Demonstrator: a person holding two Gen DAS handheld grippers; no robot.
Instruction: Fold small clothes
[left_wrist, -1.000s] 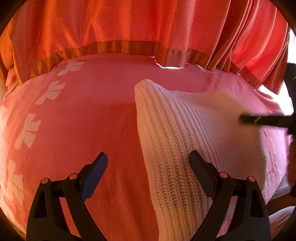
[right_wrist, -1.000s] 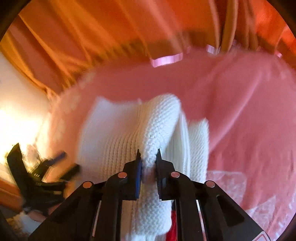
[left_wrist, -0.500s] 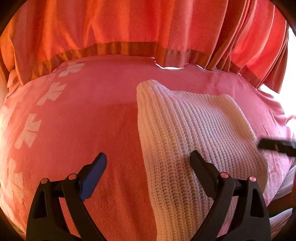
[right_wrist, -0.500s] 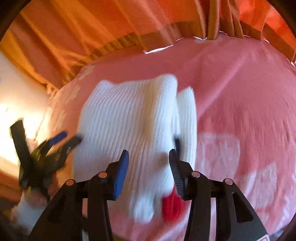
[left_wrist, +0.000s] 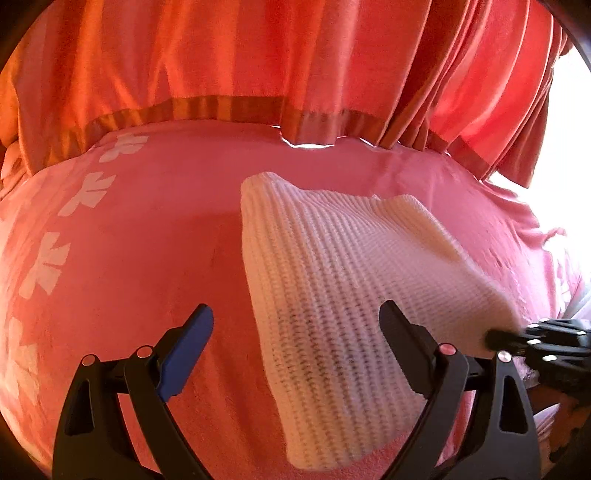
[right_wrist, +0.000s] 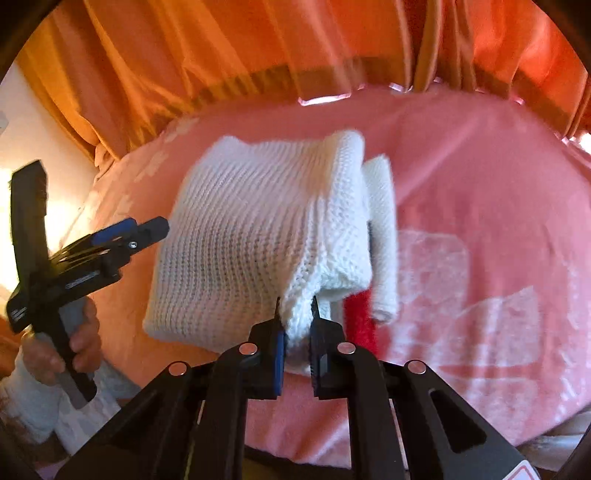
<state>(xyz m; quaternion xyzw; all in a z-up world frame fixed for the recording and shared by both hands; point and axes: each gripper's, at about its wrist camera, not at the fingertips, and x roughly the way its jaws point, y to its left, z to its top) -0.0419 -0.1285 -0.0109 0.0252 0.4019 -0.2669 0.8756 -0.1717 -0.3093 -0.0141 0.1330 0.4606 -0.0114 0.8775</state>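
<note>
An orange curtain (left_wrist: 258, 55) with a darker hem band hangs across the far side of the scene, its hem meeting the far edge of the surface. Below it a pink blanket (left_wrist: 129, 258) with pale flower prints along its left side covers the whole surface.

On the blanket lies a white knitted garment (left_wrist: 332, 266), folded into a thick pad, right of centre in the left wrist view and running from the far middle toward the near right. In the right wrist view the same garment (right_wrist: 240, 236) has its right layers doubled over, and a small red piece (right_wrist: 360, 314) shows under its near right edge.

The right gripper (right_wrist: 295, 310) is at the garment's near right corner; its jaws are closing, and a fold of the white knit is pinched between them. In the left wrist view it shows as a dark shape (left_wrist: 539, 338) at the garment's right edge.

The left gripper (left_wrist: 295, 317) hovers over the garment's near left part with jaws wide apart and nothing pinched between them. A hand (right_wrist: 62, 343) in a white sleeve grips its handle.
</note>
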